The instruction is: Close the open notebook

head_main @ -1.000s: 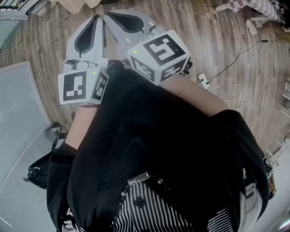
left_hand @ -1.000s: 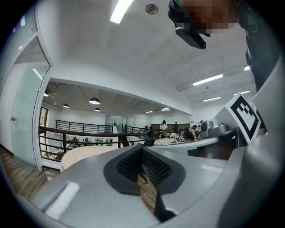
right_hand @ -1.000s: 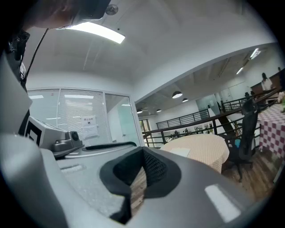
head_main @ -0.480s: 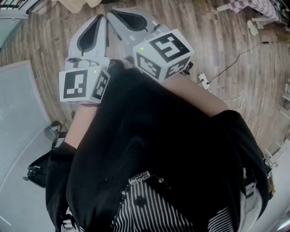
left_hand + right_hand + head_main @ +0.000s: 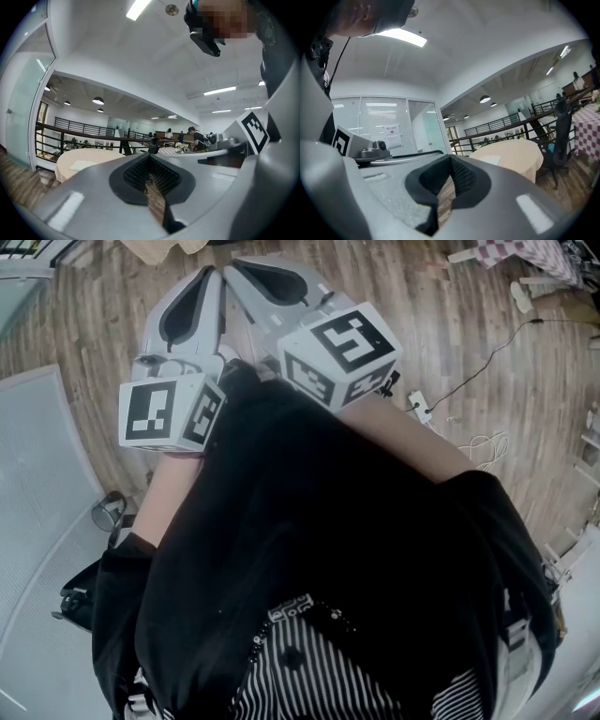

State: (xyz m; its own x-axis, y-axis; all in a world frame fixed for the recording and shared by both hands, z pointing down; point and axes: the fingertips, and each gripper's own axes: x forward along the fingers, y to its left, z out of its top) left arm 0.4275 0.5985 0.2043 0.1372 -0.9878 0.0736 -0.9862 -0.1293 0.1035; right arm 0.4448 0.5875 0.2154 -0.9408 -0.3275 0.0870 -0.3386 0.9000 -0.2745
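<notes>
Wood-plank floor (image 5: pixel 450 324) is all we see below us; the notebook is in no view. Our left gripper (image 5: pixel 151 158) and right gripper (image 5: pixel 450 163) both have their jaws together, holding nothing. We'd expect a light, floppy cover, best lifted at its free edge.

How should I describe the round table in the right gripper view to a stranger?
In the right gripper view, find the black railing across the hall. In front of it, left of the dark office chair, stands the round table. Its plain beige cloth sets it apart from the checked table at the right edge.
</notes>
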